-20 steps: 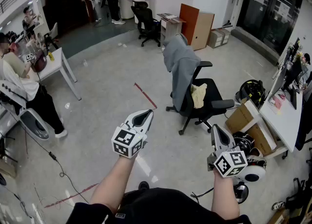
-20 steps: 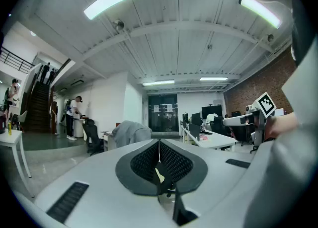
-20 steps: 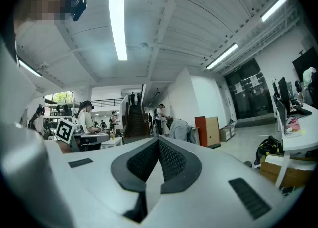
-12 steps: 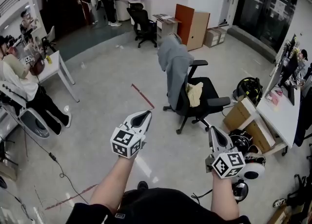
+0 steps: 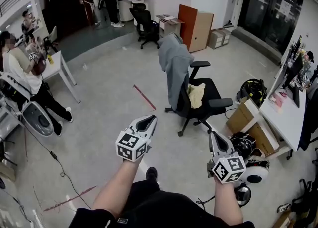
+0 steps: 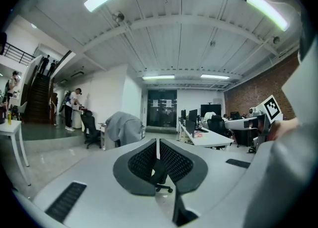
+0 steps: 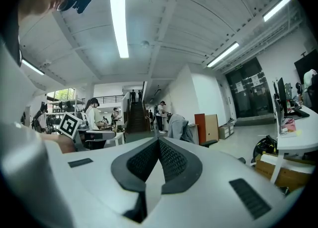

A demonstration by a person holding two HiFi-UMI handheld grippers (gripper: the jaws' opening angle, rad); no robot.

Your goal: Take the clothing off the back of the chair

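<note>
Office floor (image 5: 109, 83) stretches ahead of both grippers, with a red tape strip (image 5: 144, 97) just beyond the left gripper (image 5: 148, 118). Farther ahead and well apart stands a black chair (image 5: 208, 104), the grey clothing (image 5: 175, 68) draped over its back. Cardboard boxes (image 5: 246, 118) sit to the right of the right gripper (image 5: 213, 136). Both forearms reach forward, the grippers about level, each with its jaws pressed together on nothing.
</note>
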